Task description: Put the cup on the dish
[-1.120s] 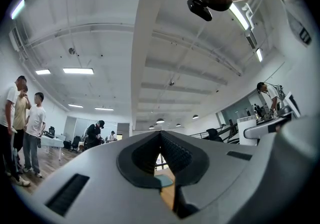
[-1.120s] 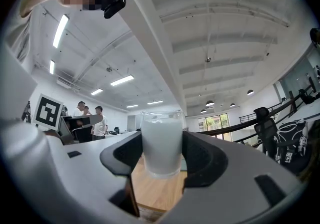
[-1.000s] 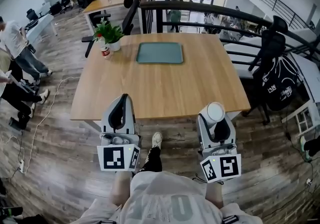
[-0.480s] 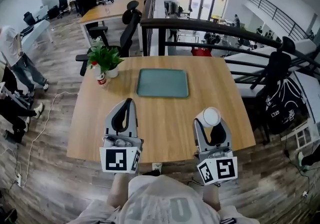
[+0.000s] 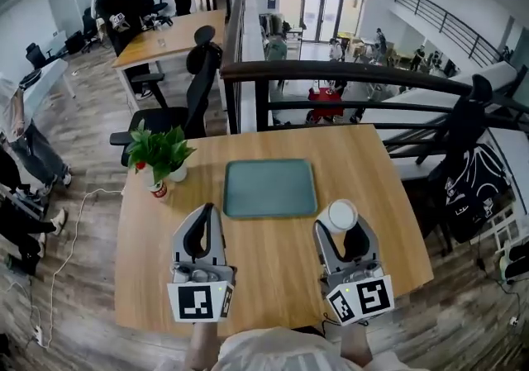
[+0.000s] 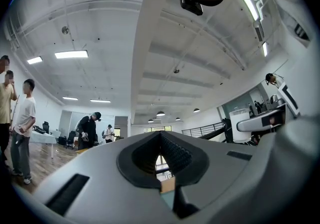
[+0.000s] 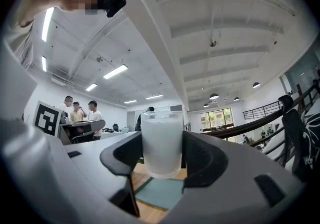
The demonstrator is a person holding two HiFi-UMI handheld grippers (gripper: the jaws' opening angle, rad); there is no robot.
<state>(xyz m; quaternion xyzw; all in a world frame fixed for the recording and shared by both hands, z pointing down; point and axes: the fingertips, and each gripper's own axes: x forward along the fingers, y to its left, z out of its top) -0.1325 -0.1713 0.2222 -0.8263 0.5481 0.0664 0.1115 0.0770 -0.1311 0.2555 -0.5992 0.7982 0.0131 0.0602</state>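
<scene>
In the head view my right gripper [image 5: 341,225] is shut on a white cup [image 5: 340,216], held upright above the wooden table [image 5: 273,262]. The cup sits just right of the near right corner of the green tray-like dish [image 5: 269,187]. The right gripper view shows the frosted cup [image 7: 161,143] clamped between both jaws, with the green dish [image 7: 162,193] below and ahead. My left gripper [image 5: 203,214] hovers over the table near the dish's front left corner. Its jaws [image 6: 160,138] meet at the tips with nothing between them.
A potted plant [image 5: 162,154] and a small red can [image 5: 157,190] stand at the table's left edge. A black railing [image 5: 347,76] runs behind the table, with an office chair [image 5: 188,97] at back left. Another chair with a bag [image 5: 463,171] is on the right. People stand far left.
The view has moved forward over the table. Both grippers, earlier short of the front edge, now hang above the tabletop close to the green dish, the cup still held.
</scene>
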